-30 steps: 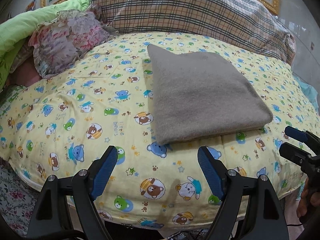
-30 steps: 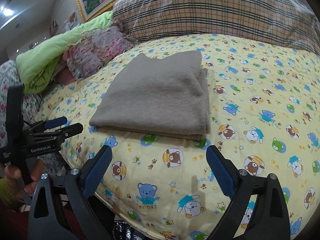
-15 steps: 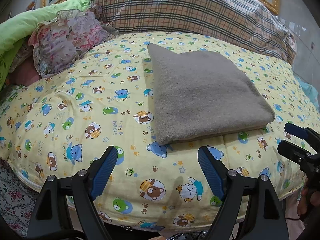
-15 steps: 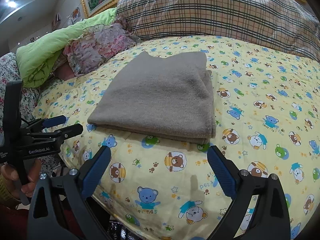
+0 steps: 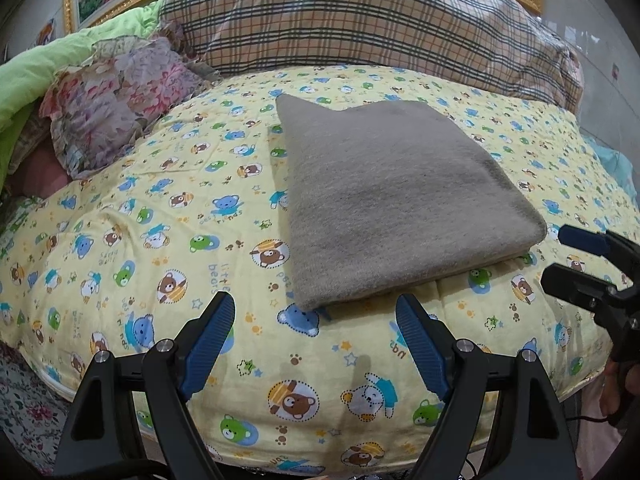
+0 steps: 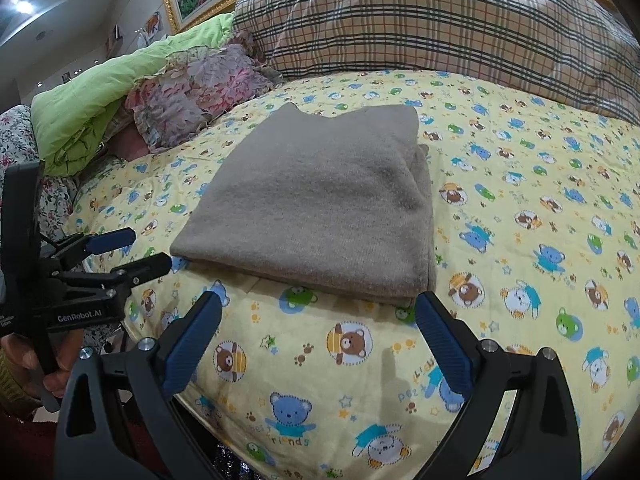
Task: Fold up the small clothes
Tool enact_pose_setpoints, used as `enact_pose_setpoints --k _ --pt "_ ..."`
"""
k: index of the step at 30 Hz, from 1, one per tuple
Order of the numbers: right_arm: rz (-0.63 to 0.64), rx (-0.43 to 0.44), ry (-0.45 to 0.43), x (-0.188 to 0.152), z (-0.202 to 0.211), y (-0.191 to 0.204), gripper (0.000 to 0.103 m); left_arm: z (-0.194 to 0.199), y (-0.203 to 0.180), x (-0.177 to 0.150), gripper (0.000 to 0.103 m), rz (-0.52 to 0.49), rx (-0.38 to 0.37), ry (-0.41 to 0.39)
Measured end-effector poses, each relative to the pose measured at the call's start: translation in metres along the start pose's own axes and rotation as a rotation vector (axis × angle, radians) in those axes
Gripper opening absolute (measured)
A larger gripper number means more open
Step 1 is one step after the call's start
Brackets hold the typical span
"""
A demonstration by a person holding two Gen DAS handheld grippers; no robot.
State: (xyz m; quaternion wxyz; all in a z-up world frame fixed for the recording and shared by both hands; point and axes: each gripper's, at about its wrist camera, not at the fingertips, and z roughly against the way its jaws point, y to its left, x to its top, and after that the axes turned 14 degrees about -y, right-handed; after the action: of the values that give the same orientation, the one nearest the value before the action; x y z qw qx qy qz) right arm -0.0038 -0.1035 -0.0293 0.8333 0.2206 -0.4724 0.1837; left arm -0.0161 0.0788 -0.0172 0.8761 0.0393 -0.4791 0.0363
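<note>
A grey-brown garment lies folded into a neat rectangle on the yellow bear-print bedspread. It also shows in the right wrist view. My left gripper is open and empty, hovering just short of the garment's near edge. My right gripper is open and empty, also just short of the near edge. Each gripper shows in the other's view, the right one at the garment's right corner, the left one at its left corner.
A large plaid pillow lies behind the garment. A floral cushion and a lime green quilt are piled at the back left. The bed's front edge runs just below the grippers.
Both grippers have moved a little forward toward the garment's near edge. Both stay open. The garment has not moved.
</note>
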Motion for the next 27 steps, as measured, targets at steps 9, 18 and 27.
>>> enact_pose_setpoints --k 9,18,27 --pt "0.013 0.018 -0.006 0.021 -0.007 -0.006 0.098 -0.010 -0.005 0.013 0.084 -0.040 -0.001 0.011" --pt "0.014 0.029 0.023 0.026 -0.018 -0.012 0.099 -0.020 -0.006 0.017 0.084 -0.054 -0.003 0.035" --pt "0.001 0.037 0.046 0.022 -0.027 -0.015 0.099 -0.029 -0.005 0.018 0.084 -0.055 0.003 0.062"
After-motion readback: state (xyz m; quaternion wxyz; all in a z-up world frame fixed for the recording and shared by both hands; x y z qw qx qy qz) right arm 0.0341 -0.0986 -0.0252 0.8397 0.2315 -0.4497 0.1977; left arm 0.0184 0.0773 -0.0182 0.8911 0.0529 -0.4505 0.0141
